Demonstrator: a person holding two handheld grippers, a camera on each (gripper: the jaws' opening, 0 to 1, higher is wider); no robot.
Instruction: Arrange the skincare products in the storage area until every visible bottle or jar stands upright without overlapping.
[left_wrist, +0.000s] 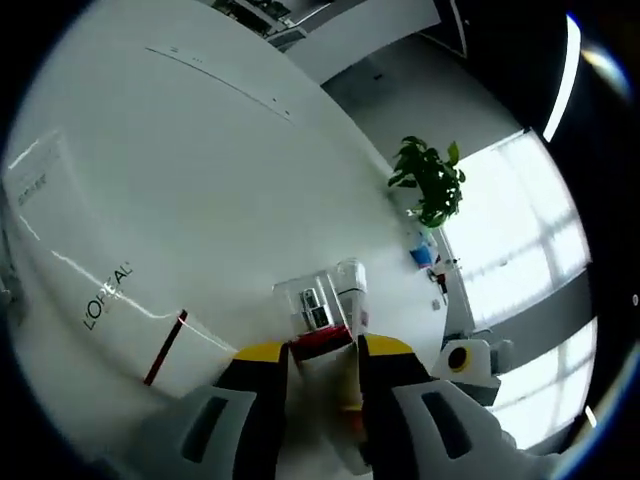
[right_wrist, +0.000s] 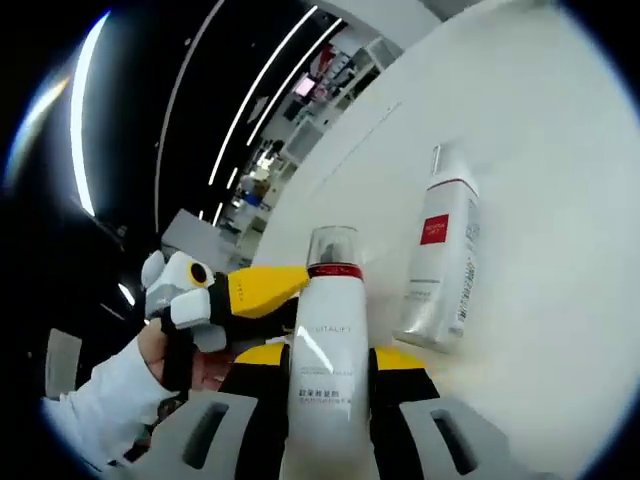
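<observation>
Two glossy white cylindrical bottles: one (right_wrist: 325, 370) between jaws, other (right_wrist: 440, 262) beside.

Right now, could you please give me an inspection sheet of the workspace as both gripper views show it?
Surface: white table, glossy, with reflections.
Job's things: white spray bottle with clear cap and red band, between the right gripper's jaws; white bottle with red label beside it; red-capped item between the left gripper's jaws.
Clutter: L'Oreal-printed sheet.
Grippers: right gripper shut on the spray bottle; left gripper shut on the red-capped item.
Cables: nothing seen.
Surroundings: potted plant, bright windows.
</observation>
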